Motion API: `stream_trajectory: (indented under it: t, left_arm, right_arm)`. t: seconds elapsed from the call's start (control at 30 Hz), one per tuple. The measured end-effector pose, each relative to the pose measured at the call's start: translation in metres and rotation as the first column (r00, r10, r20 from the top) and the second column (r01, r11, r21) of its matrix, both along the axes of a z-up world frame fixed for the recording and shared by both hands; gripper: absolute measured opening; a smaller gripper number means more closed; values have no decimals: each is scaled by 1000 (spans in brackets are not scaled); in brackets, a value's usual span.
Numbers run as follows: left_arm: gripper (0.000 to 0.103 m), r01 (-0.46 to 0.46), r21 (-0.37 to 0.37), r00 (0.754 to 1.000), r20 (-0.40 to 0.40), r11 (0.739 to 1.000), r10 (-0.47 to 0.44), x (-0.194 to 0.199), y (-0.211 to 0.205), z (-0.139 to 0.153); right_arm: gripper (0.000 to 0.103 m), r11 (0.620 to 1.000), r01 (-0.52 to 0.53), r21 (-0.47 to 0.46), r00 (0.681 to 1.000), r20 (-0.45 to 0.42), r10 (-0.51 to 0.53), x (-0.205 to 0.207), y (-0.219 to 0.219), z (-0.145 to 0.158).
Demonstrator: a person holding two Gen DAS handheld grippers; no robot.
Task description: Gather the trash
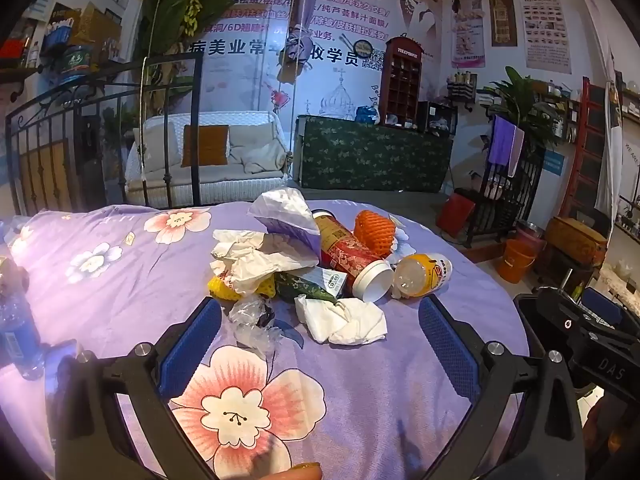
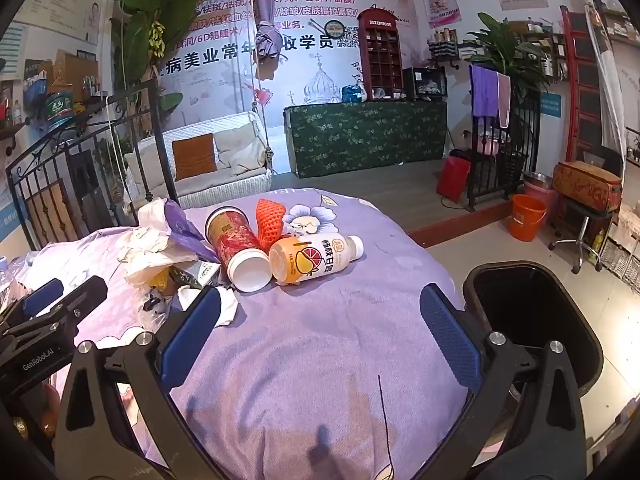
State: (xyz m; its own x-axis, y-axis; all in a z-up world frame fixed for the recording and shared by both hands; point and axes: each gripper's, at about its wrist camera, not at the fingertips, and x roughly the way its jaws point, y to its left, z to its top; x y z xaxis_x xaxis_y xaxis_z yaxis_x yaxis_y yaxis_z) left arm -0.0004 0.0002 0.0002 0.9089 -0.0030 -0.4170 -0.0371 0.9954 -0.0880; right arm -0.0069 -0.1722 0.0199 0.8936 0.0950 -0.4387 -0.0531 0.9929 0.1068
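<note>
A heap of trash lies on the purple flowered bedspread (image 1: 120,264): a red tube can (image 1: 348,256) with a white cap, an orange juice bottle (image 2: 316,258), orange foam netting (image 1: 374,232), crumpled white paper (image 1: 256,256), a white tissue (image 1: 344,320) and clear plastic wrap (image 1: 252,320). My left gripper (image 1: 320,340) hovers open just short of the tissue and plastic, nothing between its blue pads. My right gripper (image 2: 320,332) is open too, over bare bedspread (image 2: 320,360) in front of the juice bottle and the can (image 2: 236,248). The left gripper's body (image 2: 44,320) shows at the left of the right wrist view.
A black bin (image 2: 532,320) stands open on the floor right of the bed. A blue water bottle (image 1: 18,328) lies at the bed's left side. An iron bed frame (image 1: 100,140), a white swing seat (image 1: 208,160), a green-covered counter (image 1: 376,156) and an orange bucket (image 2: 528,218) stand beyond.
</note>
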Motion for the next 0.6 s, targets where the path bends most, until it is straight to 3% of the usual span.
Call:
stream_trajectory:
  t: [0.6]
  left_arm:
    - [97,3,3,1000,-13,1000,-3,2,-2,-3]
  right_arm:
    - [98,1000,-1,-5,1000,-4,1,4,11,-7]
